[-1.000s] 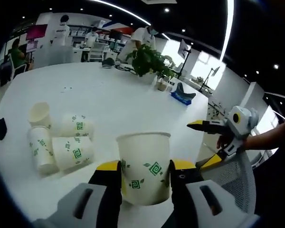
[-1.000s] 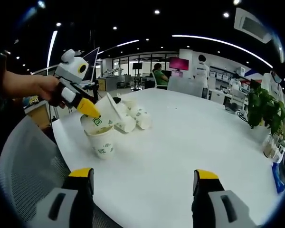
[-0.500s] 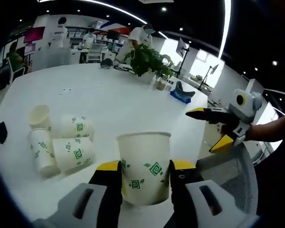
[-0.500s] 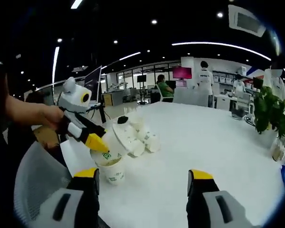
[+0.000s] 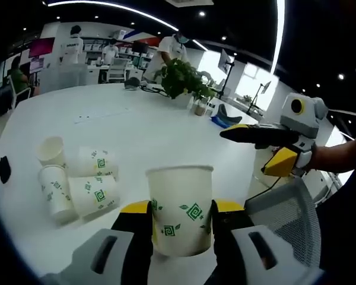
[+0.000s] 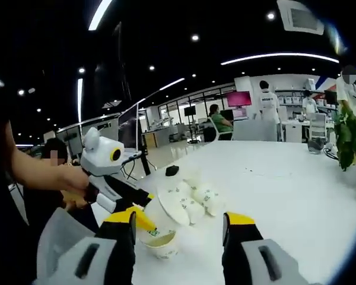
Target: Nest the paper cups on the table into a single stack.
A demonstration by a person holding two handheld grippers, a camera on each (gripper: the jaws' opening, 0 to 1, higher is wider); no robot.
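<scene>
Left gripper [image 5: 181,215] has its jaws clamped on a white paper cup with green swirl print [image 5: 180,208]; right gripper [image 6: 179,224] hangs jaws apart over the white table [image 6: 296,190], loose cups [image 5: 71,181] nearby.

Left gripper [image 5: 181,211] is raised above the table with jaws clamped on a paper cup [image 5: 180,202], while right gripper [image 6: 181,222], jaws spread and holding nothing, is carried by a bare forearm [image 5: 338,159].
</scene>
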